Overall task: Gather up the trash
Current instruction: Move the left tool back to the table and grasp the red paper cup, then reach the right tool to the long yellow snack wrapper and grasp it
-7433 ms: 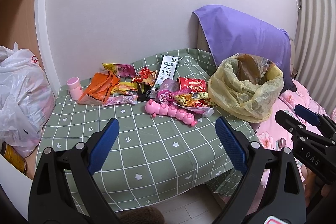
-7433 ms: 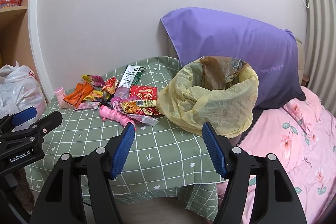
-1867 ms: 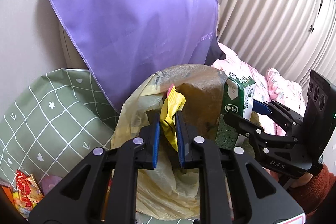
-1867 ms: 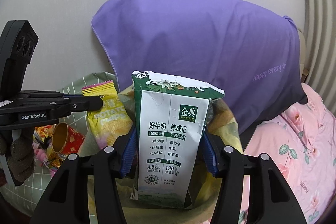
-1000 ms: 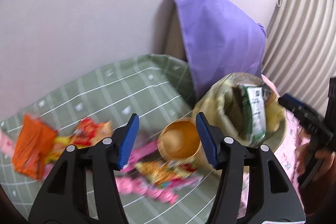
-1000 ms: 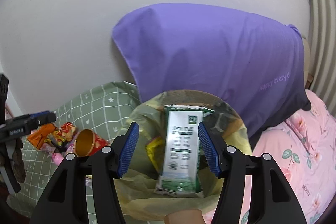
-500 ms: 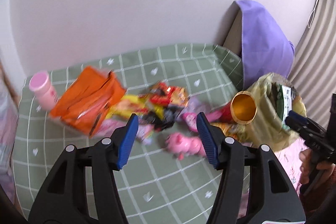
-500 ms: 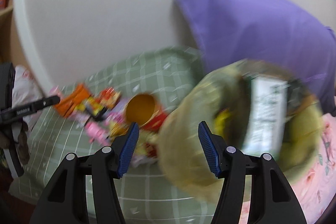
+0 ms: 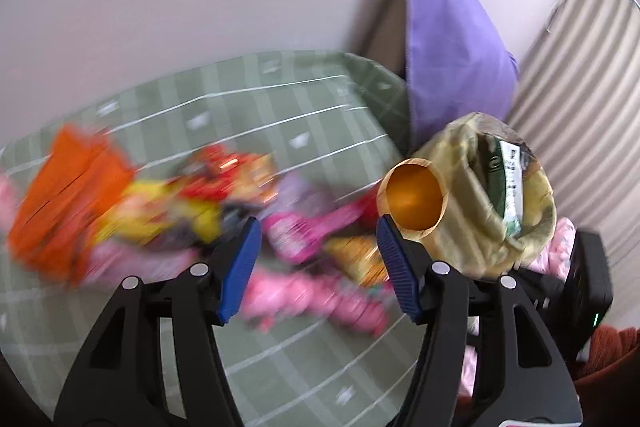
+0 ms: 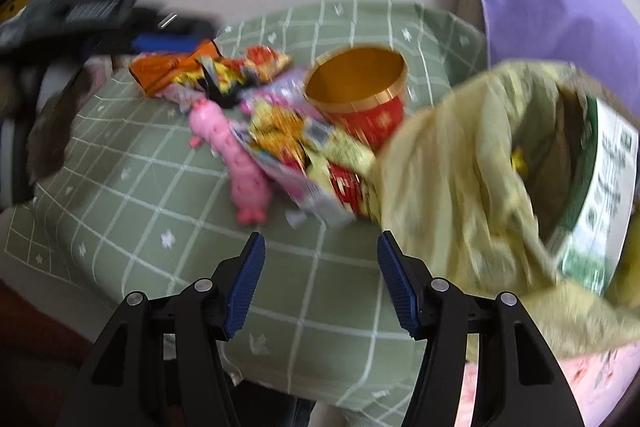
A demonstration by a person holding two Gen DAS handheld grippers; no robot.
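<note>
- The right gripper [image 10: 320, 281] hangs with its jaws wide apart and nothing between them — the milk carton [image 10: 600, 187] it held two seconds ago now lies inside the yellow trash bag [image 10: 460, 179], off to the right of the jaws.
- The left gripper [image 9: 318, 269] is empty too, its jaws opening; the yellow wrapper it carried is gone from between them, and a yellow scrap shows deep in the bag in the right wrist view.
- So two pieces are collected, and both grippers have swung back from over the bag toward the green checked tablecloth [image 10: 312, 307].
- Just beyond the right jaws lie a pink toy [image 10: 240, 155] and a heap of crumpled snack wrappers [image 10: 296, 143], touching each other.
- Farther on stands a red-and-gold paper cup [image 10: 360, 95], upright and beside the bag — likely the easiest next pick.
- Farthest, up and left of the jaws, is an orange packet [image 10: 168, 67].
- Much trash remains, so the task looks barely begun.
</note>
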